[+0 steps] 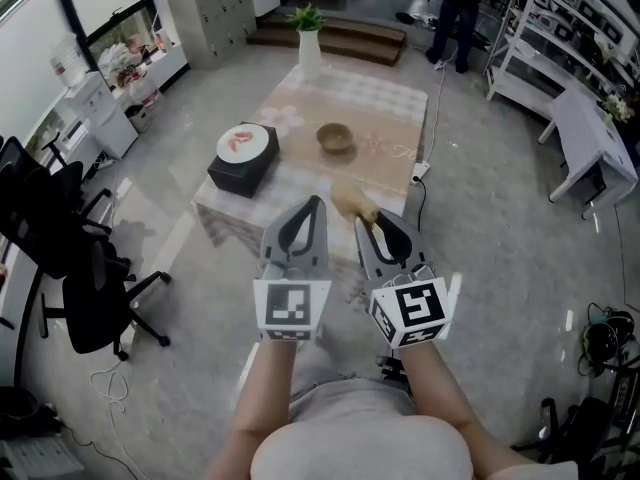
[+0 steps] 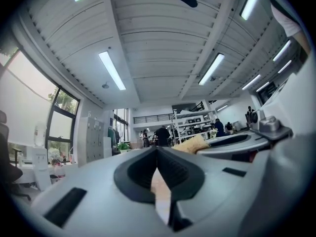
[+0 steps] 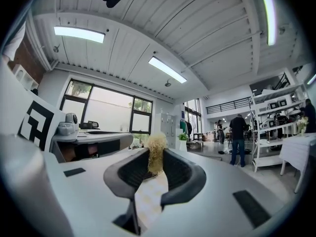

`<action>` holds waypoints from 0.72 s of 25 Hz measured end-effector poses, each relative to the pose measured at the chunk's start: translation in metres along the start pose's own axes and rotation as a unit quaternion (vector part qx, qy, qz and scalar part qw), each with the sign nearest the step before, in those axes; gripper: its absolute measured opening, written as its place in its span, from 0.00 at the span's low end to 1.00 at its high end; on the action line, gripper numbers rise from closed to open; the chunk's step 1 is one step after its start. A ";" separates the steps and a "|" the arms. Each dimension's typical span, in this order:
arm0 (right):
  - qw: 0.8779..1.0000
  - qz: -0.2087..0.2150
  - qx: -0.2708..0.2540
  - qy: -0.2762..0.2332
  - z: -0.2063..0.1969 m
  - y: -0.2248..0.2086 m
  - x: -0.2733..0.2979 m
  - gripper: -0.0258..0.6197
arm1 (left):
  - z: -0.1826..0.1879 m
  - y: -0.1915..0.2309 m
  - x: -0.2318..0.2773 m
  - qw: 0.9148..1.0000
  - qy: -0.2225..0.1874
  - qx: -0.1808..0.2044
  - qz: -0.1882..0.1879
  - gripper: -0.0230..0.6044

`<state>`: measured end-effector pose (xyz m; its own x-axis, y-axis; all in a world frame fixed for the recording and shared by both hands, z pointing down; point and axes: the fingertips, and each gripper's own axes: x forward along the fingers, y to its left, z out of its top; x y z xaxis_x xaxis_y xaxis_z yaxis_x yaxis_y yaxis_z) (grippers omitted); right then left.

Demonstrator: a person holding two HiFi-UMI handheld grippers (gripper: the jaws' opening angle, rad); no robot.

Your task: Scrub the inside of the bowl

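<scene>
A small brown bowl [image 1: 335, 138] stands near the middle of a low table [image 1: 385, 108] ahead of me. My right gripper [image 1: 366, 219] is shut on a pale straw-coloured scrubber [image 1: 352, 203], whose fibres stick up between the jaws in the right gripper view too, scrubber [image 3: 156, 152]. My left gripper [image 1: 316, 202] is held beside it at the same height, jaws shut with nothing between them. Both grippers hover short of the table's near edge, well away from the bowl. From the left gripper view, the scrubber [image 2: 191, 144] shows at the right.
On the table's left sits a black box [image 1: 243, 160] topped by a round plate with red pieces. A white vase with a green plant [image 1: 309, 43] stands at the far edge. A black office chair [image 1: 85, 288] is on my left, a white table [image 1: 590, 138] at right. A cable [image 1: 420, 183] hangs off the table's right side.
</scene>
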<state>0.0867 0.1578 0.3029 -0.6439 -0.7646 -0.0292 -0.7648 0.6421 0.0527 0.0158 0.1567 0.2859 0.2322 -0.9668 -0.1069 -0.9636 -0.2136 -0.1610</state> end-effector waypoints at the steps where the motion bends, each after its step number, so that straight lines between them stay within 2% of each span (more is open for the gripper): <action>1: 1.000 -0.004 0.002 0.002 -0.001 -0.002 0.009 0.16 | -0.003 0.007 0.007 1.000 0.004 -0.002 -0.005 0.05; 11: 0.997 -0.060 0.052 0.005 -0.011 -0.015 0.092 0.16 | -0.031 0.063 0.067 0.997 0.020 0.001 -0.077 0.05; 18: 0.994 -0.092 0.060 0.014 -0.022 -0.028 0.124 0.16 | -0.049 0.084 0.099 0.993 0.029 -0.008 -0.111 0.05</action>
<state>0.0287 0.0443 0.3195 -0.4928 -0.8701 0.0006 -0.8680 0.4916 -0.0697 -0.0484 0.0358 0.3095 0.4310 -0.9022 -0.0146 -0.8918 -0.4235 -0.1594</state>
